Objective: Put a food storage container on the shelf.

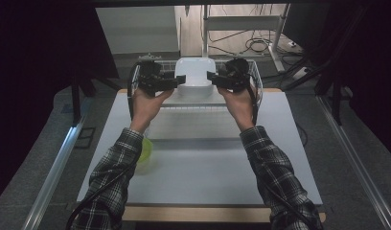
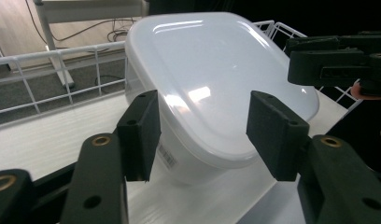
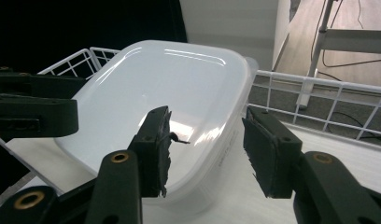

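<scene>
A white plastic container with a glossy lid [image 1: 195, 72] stands inside a white wire basket [image 1: 257, 84] at the far end of the table. My left gripper [image 1: 177, 80] is at its left side and my right gripper [image 1: 212, 78] at its right side, both pointing inward. In the left gripper view the container's near rim [image 2: 212, 93] lies between the spread jaws of the left gripper [image 2: 205, 128], with no pad pressing on it. The right gripper [image 3: 205, 147] is open too, its jaws straddling a corner of the container [image 3: 179, 93] with a gap beside the right jaw.
A yellow-green object [image 1: 146, 150] sits on the grey table [image 1: 208, 163] under the left forearm. The basket's wire walls [image 2: 58, 74] ring the container closely. Desk legs and cables lie on the floor beyond the table.
</scene>
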Demonstrator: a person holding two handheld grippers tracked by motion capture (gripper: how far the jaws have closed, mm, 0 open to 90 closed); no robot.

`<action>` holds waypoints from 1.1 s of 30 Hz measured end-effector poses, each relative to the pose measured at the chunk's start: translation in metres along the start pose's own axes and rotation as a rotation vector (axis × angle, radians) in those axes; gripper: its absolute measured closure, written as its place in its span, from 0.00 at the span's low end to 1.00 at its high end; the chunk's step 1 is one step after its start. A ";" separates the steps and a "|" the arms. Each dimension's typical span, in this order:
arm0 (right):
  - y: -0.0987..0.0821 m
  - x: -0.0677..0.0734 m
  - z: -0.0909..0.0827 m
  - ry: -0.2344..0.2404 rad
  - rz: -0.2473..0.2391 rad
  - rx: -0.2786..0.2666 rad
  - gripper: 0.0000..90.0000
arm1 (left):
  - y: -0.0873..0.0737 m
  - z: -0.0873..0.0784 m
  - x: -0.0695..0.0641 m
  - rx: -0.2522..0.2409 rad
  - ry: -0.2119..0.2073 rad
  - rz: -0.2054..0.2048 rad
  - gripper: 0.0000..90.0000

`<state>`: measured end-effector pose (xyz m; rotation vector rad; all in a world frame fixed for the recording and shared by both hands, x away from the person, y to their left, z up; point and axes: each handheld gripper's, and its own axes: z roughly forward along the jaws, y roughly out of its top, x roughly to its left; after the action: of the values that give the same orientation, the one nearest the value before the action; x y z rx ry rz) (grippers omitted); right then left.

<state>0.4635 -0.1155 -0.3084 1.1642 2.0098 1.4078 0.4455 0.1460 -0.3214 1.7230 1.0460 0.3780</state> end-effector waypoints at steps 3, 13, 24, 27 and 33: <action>0.001 -0.002 0.001 -0.006 0.002 0.003 0.57 | 0.000 0.001 0.001 -0.008 -0.012 -0.011 0.46; 0.001 -0.004 -0.001 0.027 0.005 -0.001 0.54 | 0.001 -0.005 0.001 -0.026 -0.012 0.022 0.38; -0.009 0.002 -0.017 0.094 -0.036 -0.003 0.53 | -0.015 -0.023 -0.003 -0.029 -0.002 0.087 0.38; -0.015 0.002 -0.023 0.105 -0.049 -0.003 0.52 | -0.022 -0.028 -0.004 -0.031 -0.010 0.103 0.37; -0.029 0.005 -0.035 0.141 -0.089 0.004 0.47 | -0.037 -0.037 -0.010 -0.025 -0.034 0.130 0.30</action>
<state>0.4236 -0.1347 -0.3201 0.9887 2.1335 1.4784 0.3979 0.1638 -0.3368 1.7735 0.9041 0.4413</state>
